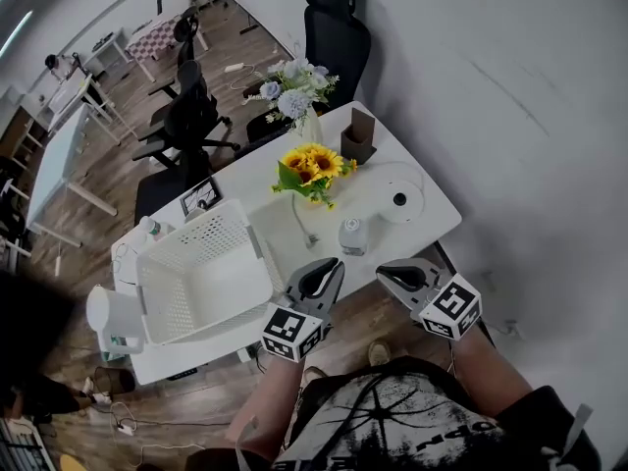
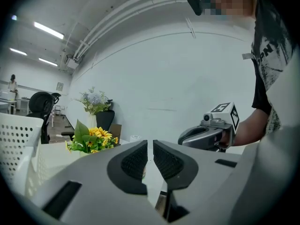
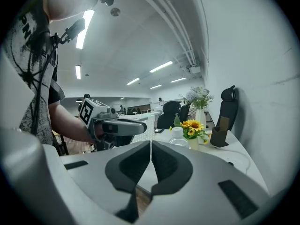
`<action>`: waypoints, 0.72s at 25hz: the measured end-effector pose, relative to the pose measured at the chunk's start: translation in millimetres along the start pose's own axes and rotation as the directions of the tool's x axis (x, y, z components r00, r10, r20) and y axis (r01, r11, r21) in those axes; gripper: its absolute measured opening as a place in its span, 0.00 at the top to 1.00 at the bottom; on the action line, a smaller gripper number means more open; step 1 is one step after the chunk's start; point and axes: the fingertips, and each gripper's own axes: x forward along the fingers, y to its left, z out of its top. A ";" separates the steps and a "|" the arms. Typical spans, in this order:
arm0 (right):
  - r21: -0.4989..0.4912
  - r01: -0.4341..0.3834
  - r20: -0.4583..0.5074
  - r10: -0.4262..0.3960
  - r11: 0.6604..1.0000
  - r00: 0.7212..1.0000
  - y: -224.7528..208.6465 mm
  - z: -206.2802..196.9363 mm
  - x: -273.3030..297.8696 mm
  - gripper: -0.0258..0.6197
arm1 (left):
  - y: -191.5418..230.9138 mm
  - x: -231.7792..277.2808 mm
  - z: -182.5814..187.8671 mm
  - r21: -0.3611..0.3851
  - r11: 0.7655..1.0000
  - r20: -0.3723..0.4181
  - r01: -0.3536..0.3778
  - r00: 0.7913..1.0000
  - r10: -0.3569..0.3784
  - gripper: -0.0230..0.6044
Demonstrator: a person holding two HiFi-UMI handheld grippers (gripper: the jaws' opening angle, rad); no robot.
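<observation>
Hovering shut, left hand-held gripper (image 1: pixel 333 262), right hand-held gripper (image 1: pixel 382 268), bottle (image 1: pixel 352 235), sunflowers (image 1: pixel 314 165), basket (image 1: pixel 196 226) ahead

Bright, even light from ceiling strip lamps (image 3: pixel 86 28); soft shadows, strong fisheye bending, dark vignetted corners.

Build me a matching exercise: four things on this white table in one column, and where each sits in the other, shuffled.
Things
1. basket
2. sunflowers
3. bottle
4. brown holder

Places
A. at the far end of the table, beside the black chair
B. just ahead of the left gripper and right gripper
C. on the left part of the table
D. in the middle of the table

Pairs: 1-C, 2-D, 3-B, 4-A
</observation>
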 end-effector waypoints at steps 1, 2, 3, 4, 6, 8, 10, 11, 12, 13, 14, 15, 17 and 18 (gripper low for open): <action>-0.002 0.001 0.004 -0.001 1.000 1.000 2.2 1.8 2.3 0.92 | -0.8 -3.8 -0.3 -0.003 1.000 -0.005 0.005 1.000 -0.005 0.90; -0.004 0.003 0.008 -0.003 1.000 1.000 4.2 3.5 4.2 0.92 | -1.7 -7.4 -0.5 -0.003 1.000 -0.013 0.010 1.000 -0.010 0.92; -0.005 0.006 0.013 -0.005 1.000 1.000 6.3 5.1 5.7 0.92 | -2.5 -11.0 -0.5 0.001 1.000 -0.021 0.015 1.000 -0.015 0.93; -0.006 0.009 0.017 -0.009 1.000 1.000 8.2 6.7 7.1 0.92 | -3.2 -14.3 -0.4 0.009 1.000 -0.028 0.018 0.999 -0.017 0.94; -0.007 0.018 0.021 -0.018 1.000 1.000 11.9 9.5 9.8 0.92 | -3.0 -20.0 -0.2 0.025 0.999 -0.041 0.022 0.999 -0.020 0.95; -0.008 0.029 0.024 -0.028 1.000 0.999 15.9 12.0 12.8 0.92 | -1.7 -24.7 0.0 0.034 0.999 -0.048 0.028 0.999 -0.026 0.95; -0.009 0.038 0.026 -0.038 0.999 0.999 20.6 15.6 16.0 0.92 | -0.6 -29.2 0.9 0.041 0.998 -0.053 0.037 0.998 -0.035 0.95; -0.010 0.042 0.028 -0.042 0.999 0.999 22.9 17.5 17.6 0.92 | -0.2 -31.4 1.4 0.043 0.998 -0.054 0.042 0.998 -0.039 0.95; -0.010 0.047 0.030 -0.047 0.999 0.998 25.1 18.9 19.0 0.92 | -0.1 -33.4 1.6 0.045 0.998 -0.055 0.047 0.997 -0.044 0.95; -0.010 0.052 0.030 -0.052 0.999 0.998 27.0 19.9 20.1 0.92 | 0.0 -35.1 1.5 0.047 0.998 -0.056 0.052 0.997 -0.049 0.95; -0.010 0.058 0.031 -0.057 0.998 0.998 28.3 20.6 20.9 0.92 | 0.2 -36.4 1.3 0.048 0.997 -0.057 0.056 0.997 -0.054 0.95; -0.009 0.064 0.030 -0.064 0.998 0.998 29.1 21.0 21.5 0.92 | 0.4 -37.3 1.1 0.049 0.997 -0.058 0.061 0.997 -0.058 0.95; -0.008 0.076 0.028 -0.076 0.997 0.997 30.5 21.4 22.4 0.92 | 1.4 -39.0 0.8 0.053 0.996 -0.061 0.069 0.996 -0.065 0.95; -0.008 0.081 0.026 -0.081 0.997 0.996 31.3 21.8 22.7 0.92 | 2.1 -40.0 0.8 0.058 0.996 -0.064 0.071 0.996 -0.068 0.95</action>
